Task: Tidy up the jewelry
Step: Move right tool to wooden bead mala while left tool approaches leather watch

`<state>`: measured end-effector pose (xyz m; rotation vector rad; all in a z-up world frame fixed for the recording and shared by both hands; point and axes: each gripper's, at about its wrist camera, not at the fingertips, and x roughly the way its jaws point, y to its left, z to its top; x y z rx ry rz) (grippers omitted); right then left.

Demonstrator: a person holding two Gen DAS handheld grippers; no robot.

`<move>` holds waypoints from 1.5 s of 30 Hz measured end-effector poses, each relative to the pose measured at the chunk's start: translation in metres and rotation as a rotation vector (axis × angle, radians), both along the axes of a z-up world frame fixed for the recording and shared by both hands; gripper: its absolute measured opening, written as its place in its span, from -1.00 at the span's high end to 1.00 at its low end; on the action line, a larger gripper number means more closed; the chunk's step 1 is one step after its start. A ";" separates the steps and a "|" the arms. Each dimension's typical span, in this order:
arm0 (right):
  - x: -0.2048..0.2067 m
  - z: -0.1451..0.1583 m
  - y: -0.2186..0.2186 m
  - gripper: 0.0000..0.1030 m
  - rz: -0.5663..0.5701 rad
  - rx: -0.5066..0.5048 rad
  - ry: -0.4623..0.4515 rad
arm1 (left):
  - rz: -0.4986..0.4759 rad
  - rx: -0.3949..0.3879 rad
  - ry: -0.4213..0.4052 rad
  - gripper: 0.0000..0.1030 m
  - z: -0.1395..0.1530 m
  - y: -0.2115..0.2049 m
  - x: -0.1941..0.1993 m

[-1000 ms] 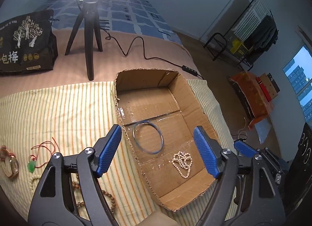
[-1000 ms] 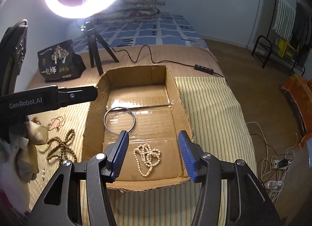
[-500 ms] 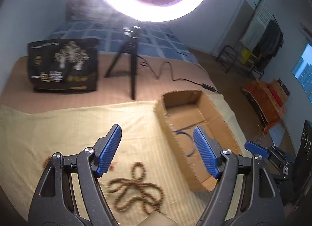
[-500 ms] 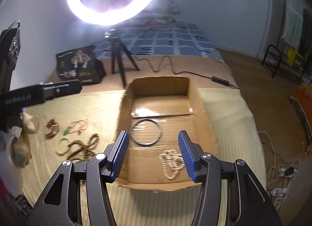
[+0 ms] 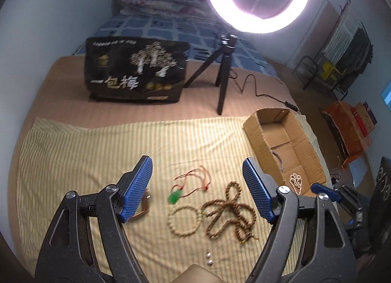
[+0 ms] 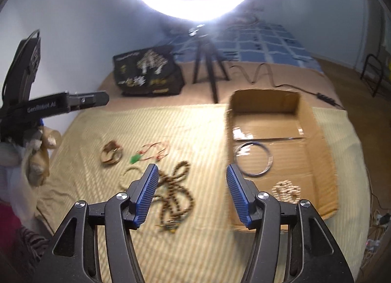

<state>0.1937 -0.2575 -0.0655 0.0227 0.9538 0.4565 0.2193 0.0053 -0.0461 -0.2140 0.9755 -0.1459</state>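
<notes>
Left wrist view: my left gripper (image 5: 196,189) hangs spread and empty over the striped cloth (image 5: 97,151), above the green pendant (image 5: 175,196), pale bead bracelet (image 5: 183,220) and brown bead necklace (image 5: 229,212), all left of the cardboard box (image 5: 254,134).

Right wrist view: my right gripper (image 6: 191,196) is spread and empty just left of the cardboard box (image 6: 325,161), which holds a metal bangle (image 6: 253,159) and pearl strand (image 6: 286,189).

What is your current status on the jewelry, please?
Left claw open, empty, above the striped cloth. Right claw open, empty. Long brown wooden bead strand still on cloth; white pearl necklace already inside cardboard box. Nothing blocking.
</notes>
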 end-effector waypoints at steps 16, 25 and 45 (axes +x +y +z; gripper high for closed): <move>-0.004 -0.054 0.060 -0.30 0.138 -0.050 0.121 | 0.138 -0.009 0.218 -0.52 -0.081 0.089 -0.005; 0.010 -0.085 0.064 -0.30 0.144 -0.039 0.208 | 0.157 0.004 0.300 -0.50 -0.114 0.095 -0.004; 0.048 -0.117 0.072 -0.32 0.091 -0.058 0.311 | 0.170 -0.040 0.335 -0.28 -0.131 0.089 0.014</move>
